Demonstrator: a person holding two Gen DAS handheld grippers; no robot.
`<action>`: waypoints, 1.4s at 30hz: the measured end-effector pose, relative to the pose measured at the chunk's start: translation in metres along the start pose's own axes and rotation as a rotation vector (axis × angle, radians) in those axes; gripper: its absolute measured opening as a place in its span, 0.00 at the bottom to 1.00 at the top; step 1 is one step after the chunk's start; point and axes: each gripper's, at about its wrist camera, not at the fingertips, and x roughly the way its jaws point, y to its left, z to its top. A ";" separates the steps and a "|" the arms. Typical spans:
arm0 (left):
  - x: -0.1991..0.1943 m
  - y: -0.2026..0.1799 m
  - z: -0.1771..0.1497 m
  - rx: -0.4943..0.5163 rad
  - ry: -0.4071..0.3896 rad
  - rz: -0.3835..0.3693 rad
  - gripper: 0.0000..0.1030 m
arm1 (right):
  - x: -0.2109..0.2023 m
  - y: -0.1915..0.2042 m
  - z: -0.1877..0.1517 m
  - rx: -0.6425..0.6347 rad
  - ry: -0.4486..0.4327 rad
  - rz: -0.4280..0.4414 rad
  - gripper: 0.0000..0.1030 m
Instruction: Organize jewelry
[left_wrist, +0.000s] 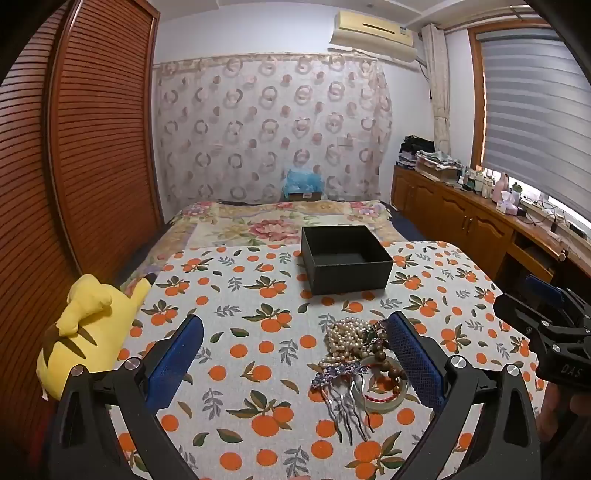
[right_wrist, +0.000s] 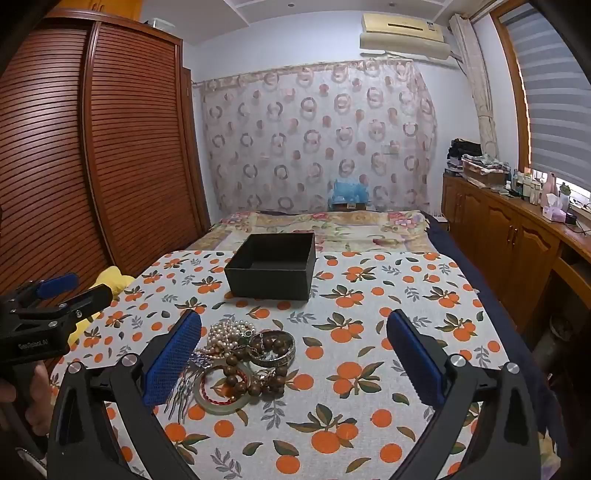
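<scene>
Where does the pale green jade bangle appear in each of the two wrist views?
Left wrist view: the pale green translucent jade bangle lies lower right of centre, beside the right blue finger pad.
Right wrist view: it lies lower left of centre, near the left blue pad.
Shared landmark: the open black square box, farther back on the orange-print cloth.

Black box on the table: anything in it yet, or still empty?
Looks empty, lid off. Both wrist views look down into the black box and show bare dark floor; the near corners are hidden. The jewelry pile lies outside, nearer the grippers.

jewelry pile (right_wrist: 240, 363) before box (right_wrist: 271, 266) on tablecloth (right_wrist: 388, 295)
</scene>
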 end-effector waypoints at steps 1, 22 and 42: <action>0.000 0.000 0.000 -0.001 -0.001 0.000 0.93 | 0.000 0.000 0.000 0.000 0.000 0.001 0.98; -0.002 -0.001 0.003 -0.003 -0.003 0.000 0.93 | 0.001 -0.002 -0.001 -0.001 0.001 -0.002 0.98; -0.002 -0.002 0.004 -0.004 -0.010 0.000 0.93 | -0.002 -0.001 -0.001 0.000 0.001 -0.001 0.98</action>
